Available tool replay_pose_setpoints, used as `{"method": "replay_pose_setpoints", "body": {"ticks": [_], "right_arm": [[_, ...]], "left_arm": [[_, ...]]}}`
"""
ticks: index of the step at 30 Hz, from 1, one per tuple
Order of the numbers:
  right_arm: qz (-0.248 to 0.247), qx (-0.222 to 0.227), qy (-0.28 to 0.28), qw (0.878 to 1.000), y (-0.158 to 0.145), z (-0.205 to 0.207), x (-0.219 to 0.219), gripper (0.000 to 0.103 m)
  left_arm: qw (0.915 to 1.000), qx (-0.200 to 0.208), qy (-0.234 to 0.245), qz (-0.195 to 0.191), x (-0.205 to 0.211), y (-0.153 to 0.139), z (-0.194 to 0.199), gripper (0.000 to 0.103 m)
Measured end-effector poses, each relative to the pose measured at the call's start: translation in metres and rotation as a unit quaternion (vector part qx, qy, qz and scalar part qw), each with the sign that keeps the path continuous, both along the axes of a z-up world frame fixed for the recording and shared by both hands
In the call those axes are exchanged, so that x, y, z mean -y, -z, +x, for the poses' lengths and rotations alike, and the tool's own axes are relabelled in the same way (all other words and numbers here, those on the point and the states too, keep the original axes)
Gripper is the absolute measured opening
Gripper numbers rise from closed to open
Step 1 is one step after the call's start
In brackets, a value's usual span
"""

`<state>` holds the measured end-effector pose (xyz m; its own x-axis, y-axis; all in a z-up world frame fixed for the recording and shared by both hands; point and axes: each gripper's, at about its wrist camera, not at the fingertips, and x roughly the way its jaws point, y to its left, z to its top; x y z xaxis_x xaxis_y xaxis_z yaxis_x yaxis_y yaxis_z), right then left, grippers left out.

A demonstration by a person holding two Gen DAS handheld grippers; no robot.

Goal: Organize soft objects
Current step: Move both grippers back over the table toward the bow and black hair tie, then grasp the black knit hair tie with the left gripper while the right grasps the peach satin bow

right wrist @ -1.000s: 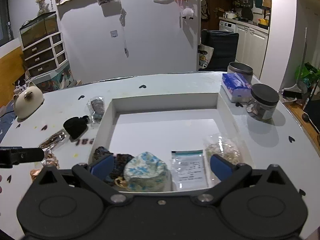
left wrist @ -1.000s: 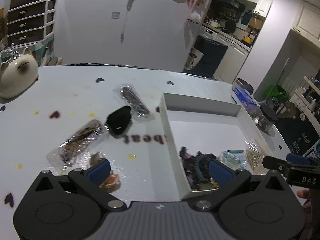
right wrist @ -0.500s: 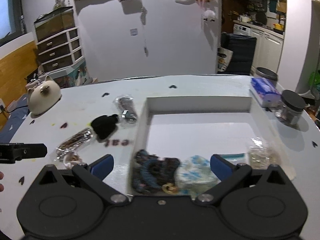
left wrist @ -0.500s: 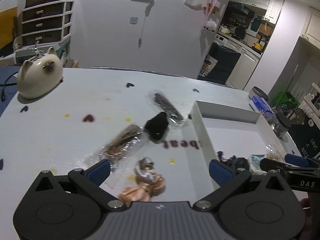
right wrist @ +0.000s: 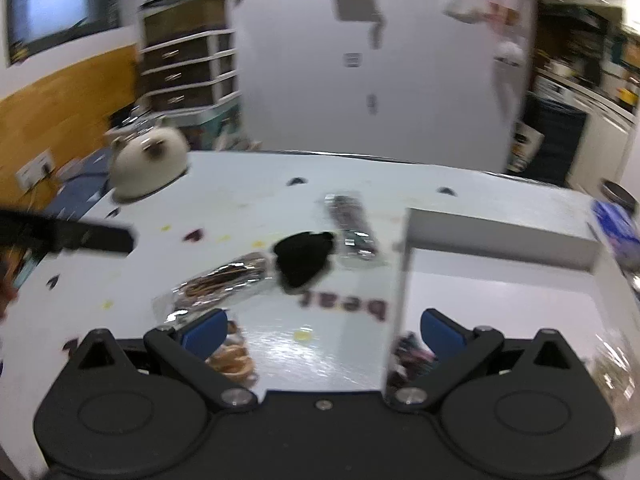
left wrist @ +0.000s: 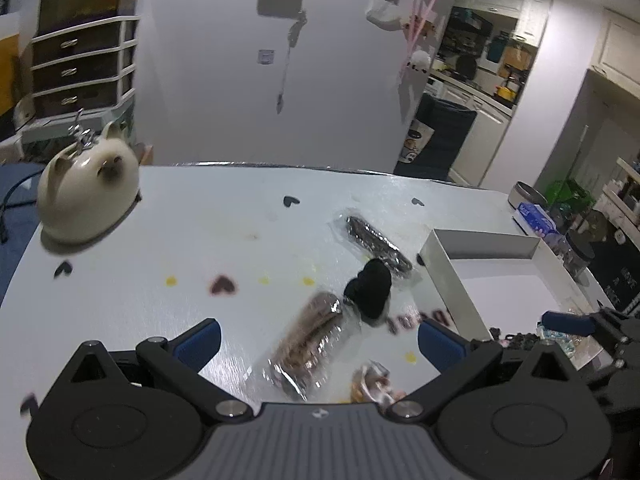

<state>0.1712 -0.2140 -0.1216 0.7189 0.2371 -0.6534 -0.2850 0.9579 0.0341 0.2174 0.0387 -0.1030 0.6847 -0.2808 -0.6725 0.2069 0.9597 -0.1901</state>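
A black soft item (left wrist: 370, 293) (right wrist: 303, 258) lies on the white table left of the white box (left wrist: 442, 276) (right wrist: 400, 280). Two clear-wrapped dark bundles lie by it: one nearer (left wrist: 310, 342) (right wrist: 224, 280), one farther (left wrist: 378, 242) (right wrist: 354, 222). A peach scrunchie (left wrist: 374, 384) (right wrist: 232, 356) lies at the near edge. Dark scrunchies (right wrist: 412, 356) sit in the box's near corner. My left gripper (left wrist: 318, 342) is open and empty above the nearer bundle. My right gripper (right wrist: 322, 326) is open and empty over the table beside the box wall.
A cream cat-shaped pot (left wrist: 88, 196) (right wrist: 150, 160) stands at the table's far left. A blue tissue pack (left wrist: 536, 218), a round tin (left wrist: 526, 194) and a dark-lidded jar (left wrist: 578, 256) stand beyond the box on the right. A white wall rises behind the table.
Both grippers have swung left, away from the box and toward the loose items on the table. The right wrist view is blurred with motion. Both stay open and empty.
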Motion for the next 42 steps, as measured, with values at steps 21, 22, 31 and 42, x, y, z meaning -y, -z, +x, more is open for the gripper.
{"method": "replay_pose_setpoints", "body": {"ticks": [21,22,31,42], "right_arm": [[-0.065,-0.100,-0.230,0.966,0.068,0.033,-0.088,0.103],[-0.065,-0.102,-0.232,0.965,0.070,0.035,-0.090,0.103],[-0.041,-0.137,-0.224,0.964,0.084,0.048,-0.095,0.081],[-0.031,-0.156,-0.135,0.978,0.081,0.050,-0.059,0.074]], "left_arm": [[0.9731,-0.040,0.226,-0.016,0.015,0.029,0.093,0.098],[0.9717,-0.042,0.232,-0.017,0.017,0.032,0.097,0.096],[0.9609,-0.056,0.270,-0.023,0.050,0.056,0.140,0.083],[0.9598,-0.119,0.250,-0.048,0.076,0.101,0.185,0.072]]}}
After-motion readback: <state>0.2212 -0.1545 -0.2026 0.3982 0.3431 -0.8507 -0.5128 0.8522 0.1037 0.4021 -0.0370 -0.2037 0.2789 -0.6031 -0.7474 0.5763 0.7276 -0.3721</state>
